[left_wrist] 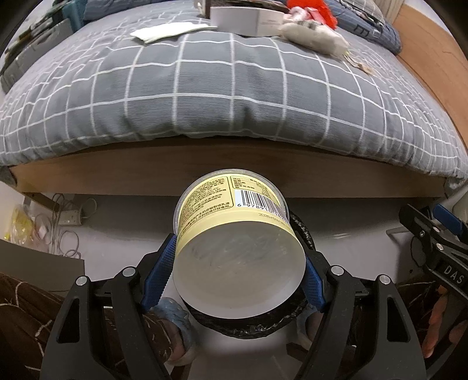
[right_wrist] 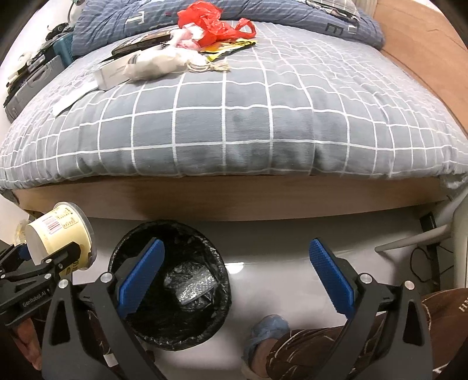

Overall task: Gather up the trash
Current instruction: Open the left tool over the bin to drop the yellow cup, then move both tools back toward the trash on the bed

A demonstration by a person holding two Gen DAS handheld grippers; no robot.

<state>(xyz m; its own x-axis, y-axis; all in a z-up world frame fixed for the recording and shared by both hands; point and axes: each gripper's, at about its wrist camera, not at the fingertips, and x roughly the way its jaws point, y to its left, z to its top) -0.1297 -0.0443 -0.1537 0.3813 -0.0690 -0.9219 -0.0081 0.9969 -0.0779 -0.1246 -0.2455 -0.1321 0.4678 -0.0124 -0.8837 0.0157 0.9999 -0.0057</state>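
Note:
My left gripper (left_wrist: 238,263) is shut on a pale yellow plastic cup (left_wrist: 234,233), held with its clear bottom toward the camera, above the black-lined trash bin (left_wrist: 257,327). In the right wrist view the cup (right_wrist: 58,236) sits in the left gripper (right_wrist: 44,260) just left of the bin (right_wrist: 169,280), which holds crumpled plastic. My right gripper (right_wrist: 237,269) is open and empty above the floor, its left finger over the bin. On the bed lie a red plastic bag (right_wrist: 213,23), a white drawstring pouch (right_wrist: 161,65), a white box (right_wrist: 111,73) and white paper (left_wrist: 169,30).
The grey checked bed (right_wrist: 234,122) with a wooden frame (right_wrist: 234,201) fills the far side. A striped blue blanket (right_wrist: 292,17) lies at its head. Cables and a power strip (left_wrist: 70,216) lie on the floor at left. The person's feet (right_wrist: 266,330) stand near the bin.

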